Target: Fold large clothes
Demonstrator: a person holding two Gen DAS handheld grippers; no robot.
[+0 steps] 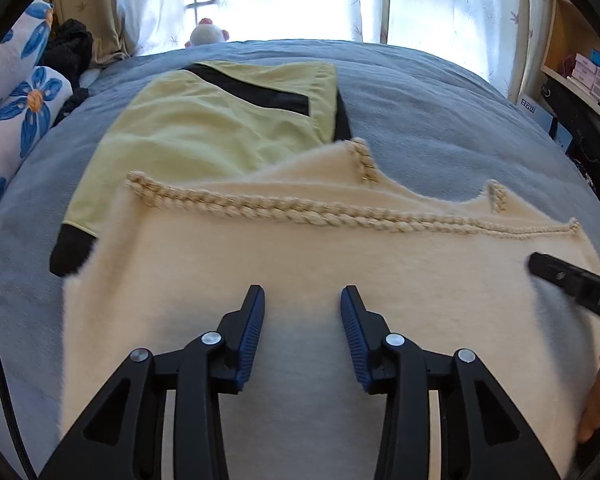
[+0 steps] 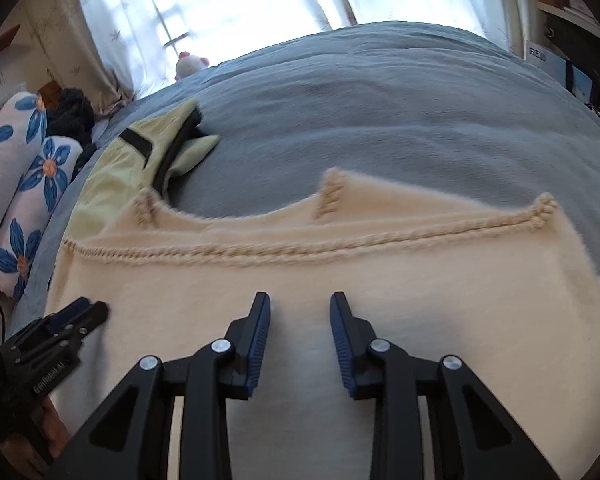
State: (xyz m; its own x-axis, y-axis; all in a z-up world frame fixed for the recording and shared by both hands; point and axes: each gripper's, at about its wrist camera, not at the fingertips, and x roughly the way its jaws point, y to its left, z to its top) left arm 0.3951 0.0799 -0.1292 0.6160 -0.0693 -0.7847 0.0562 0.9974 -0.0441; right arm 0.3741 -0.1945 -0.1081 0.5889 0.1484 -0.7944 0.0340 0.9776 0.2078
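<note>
Sweater: cream sweater (image 1: pixel 300 280) spread flat on the blue bed (image 1: pixel 440 120), its braided trim (far edge) beyond both tongs.
Left tongs (image 1: pixel 303 292): jaws apart, nothing between, over the sweater's near part.
Right tongs (image 2: pixel 300 298): jaws apart, empty, beside the left.
Jacket: yellow jacket (image 1: pixel 204 128) partly under the sweater.

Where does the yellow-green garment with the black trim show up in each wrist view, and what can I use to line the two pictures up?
Left wrist: the yellow-green garment lies upper centre-left on the blue-grey bedcover, just beyond the cream sweater.
Right wrist: the same garment sits smaller, at upper left, partly hidden behind the sweater's far left corner.
Shared landmark: the braided cord trim running across the sweater.
</note>
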